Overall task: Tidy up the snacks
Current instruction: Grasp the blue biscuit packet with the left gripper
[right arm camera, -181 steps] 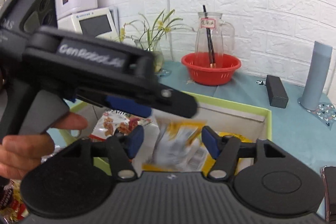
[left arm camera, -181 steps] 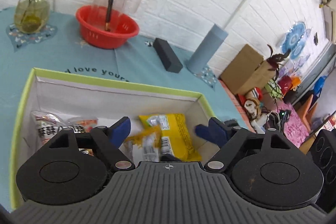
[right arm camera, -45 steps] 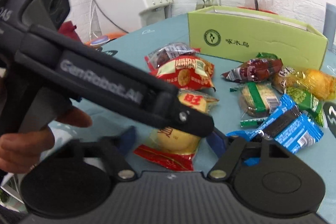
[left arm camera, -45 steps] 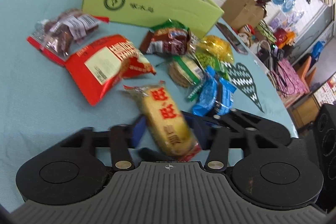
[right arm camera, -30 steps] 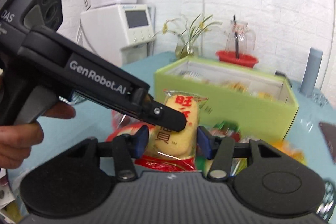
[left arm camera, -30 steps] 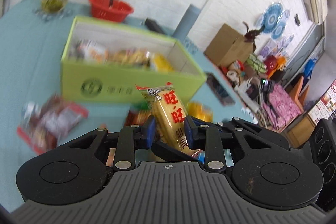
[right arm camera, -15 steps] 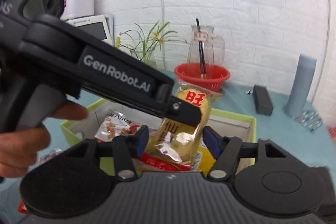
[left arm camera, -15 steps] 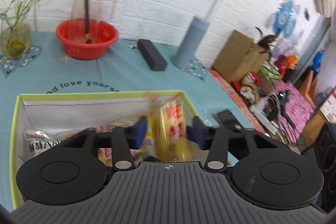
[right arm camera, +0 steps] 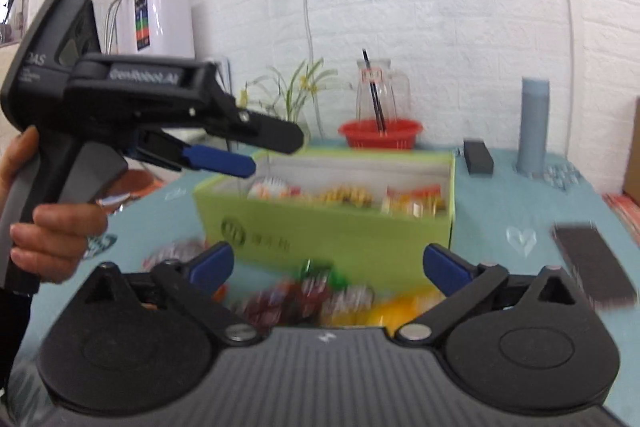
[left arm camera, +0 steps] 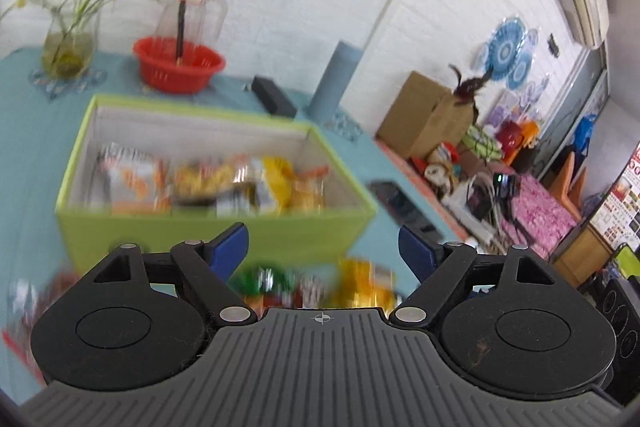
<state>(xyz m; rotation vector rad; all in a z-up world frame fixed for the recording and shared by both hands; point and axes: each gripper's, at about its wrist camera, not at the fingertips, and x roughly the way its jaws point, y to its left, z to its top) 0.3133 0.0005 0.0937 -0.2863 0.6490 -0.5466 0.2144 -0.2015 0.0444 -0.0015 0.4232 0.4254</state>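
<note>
Gone from our left gripper (left arm camera: 322, 247), now spread empty: the yellow snack. Green box (left arm camera: 208, 223) sits farther; right gripper (right arm camera: 326, 265) also spread.

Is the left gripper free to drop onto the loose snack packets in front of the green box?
Probably yes: the left gripper is open and empty, and the loose snack packets lie uncovered below it, before the green cardboard box.
</note>
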